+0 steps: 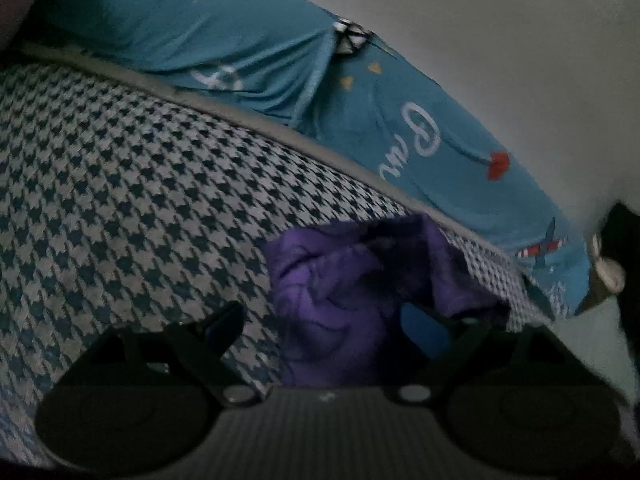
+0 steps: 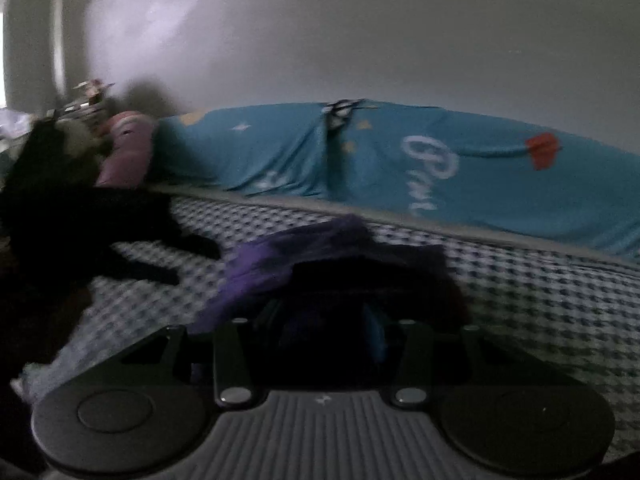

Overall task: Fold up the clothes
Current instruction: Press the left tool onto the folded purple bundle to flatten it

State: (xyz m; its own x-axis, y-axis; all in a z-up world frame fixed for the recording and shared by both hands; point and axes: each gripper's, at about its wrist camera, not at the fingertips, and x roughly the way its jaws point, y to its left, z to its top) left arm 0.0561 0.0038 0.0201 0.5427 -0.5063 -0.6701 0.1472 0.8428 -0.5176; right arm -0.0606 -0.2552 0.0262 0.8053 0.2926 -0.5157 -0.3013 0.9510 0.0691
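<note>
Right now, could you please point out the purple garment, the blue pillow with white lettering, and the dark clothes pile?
purple garment [image 1: 340,280]: left wrist view, on its crumpled middle.
blue pillow [image 2: 500,184]: right wrist view, on plain fabric right of the lettering.
dark clothes pile [image 2: 80,224]: right wrist view, on its black centre.

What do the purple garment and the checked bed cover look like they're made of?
Purple garment: looks like soft, matte knit or fleece; it bunches in rounded folds with no sheen. Blur leaves it uncertain. Checked bed cover: seemingly a woven houndstooth fabric, flat and matte, lying taut.
</note>
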